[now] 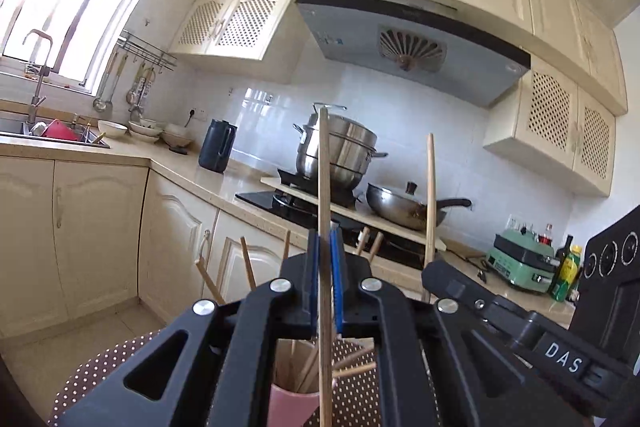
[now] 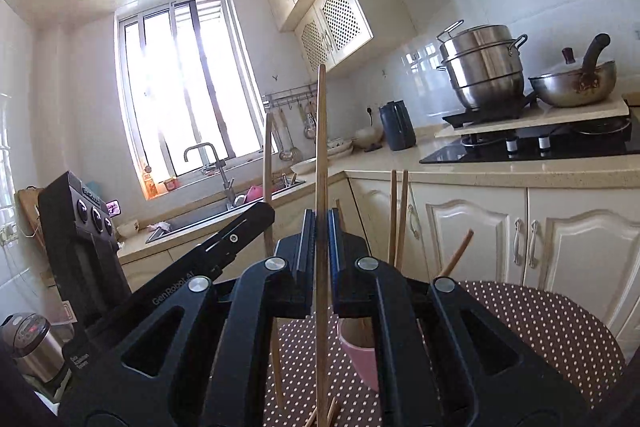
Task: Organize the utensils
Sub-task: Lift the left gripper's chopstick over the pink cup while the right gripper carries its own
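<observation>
Clamping one upright chopstick (image 1: 324,187) apiece, left gripper (image 1: 325,239) and right gripper (image 2: 321,223) are pinching light, stiff, slippery sticks mid-length above the pink cup (image 1: 290,403).

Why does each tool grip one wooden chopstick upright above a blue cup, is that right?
Nearly: the cup is pink, not blue, as the left wrist view shows. The left tool and right tool do each grip one upright wooden chopstick above it.
</observation>
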Action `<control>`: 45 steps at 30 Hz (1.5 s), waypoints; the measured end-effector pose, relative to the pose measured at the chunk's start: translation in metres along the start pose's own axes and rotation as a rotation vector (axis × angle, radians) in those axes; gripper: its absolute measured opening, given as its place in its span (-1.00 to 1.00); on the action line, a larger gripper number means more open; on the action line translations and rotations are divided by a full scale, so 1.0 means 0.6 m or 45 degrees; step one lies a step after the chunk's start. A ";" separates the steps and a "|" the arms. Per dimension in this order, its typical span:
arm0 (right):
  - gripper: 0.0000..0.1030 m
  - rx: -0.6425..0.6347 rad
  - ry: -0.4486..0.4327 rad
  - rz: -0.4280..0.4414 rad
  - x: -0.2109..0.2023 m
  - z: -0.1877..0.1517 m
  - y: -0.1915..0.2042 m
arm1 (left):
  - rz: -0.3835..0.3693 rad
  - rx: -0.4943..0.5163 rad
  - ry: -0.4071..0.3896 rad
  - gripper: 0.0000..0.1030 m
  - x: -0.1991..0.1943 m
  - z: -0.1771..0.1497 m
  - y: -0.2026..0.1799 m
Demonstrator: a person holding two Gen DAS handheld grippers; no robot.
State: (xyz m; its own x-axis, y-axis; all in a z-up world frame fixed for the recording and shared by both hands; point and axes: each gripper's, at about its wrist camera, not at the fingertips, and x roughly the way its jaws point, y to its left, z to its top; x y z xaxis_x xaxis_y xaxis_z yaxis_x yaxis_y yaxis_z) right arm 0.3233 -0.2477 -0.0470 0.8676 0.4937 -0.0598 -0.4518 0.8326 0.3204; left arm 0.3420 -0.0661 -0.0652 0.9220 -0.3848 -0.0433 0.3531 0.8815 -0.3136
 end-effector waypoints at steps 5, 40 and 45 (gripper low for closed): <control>-0.87 -0.027 -0.084 -0.034 0.025 0.002 -0.010 | 0.023 -0.023 -0.067 -0.89 0.031 -0.001 0.005; -0.87 -0.177 -0.236 -0.047 0.088 -0.028 -0.046 | 0.202 0.097 -0.220 -0.88 0.089 -0.036 0.000; -0.87 -0.222 -0.206 -0.036 0.078 -0.038 -0.036 | 0.203 0.120 -0.155 -0.88 0.085 -0.044 0.003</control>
State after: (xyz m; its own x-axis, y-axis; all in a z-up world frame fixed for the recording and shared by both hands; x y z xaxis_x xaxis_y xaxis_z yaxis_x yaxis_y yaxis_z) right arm 0.3688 -0.2369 -0.0782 0.8961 0.4347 0.0903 -0.4437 0.8832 0.1516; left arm 0.3855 -0.0915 -0.0932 0.9776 -0.2079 0.0316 0.2097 0.9524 -0.2214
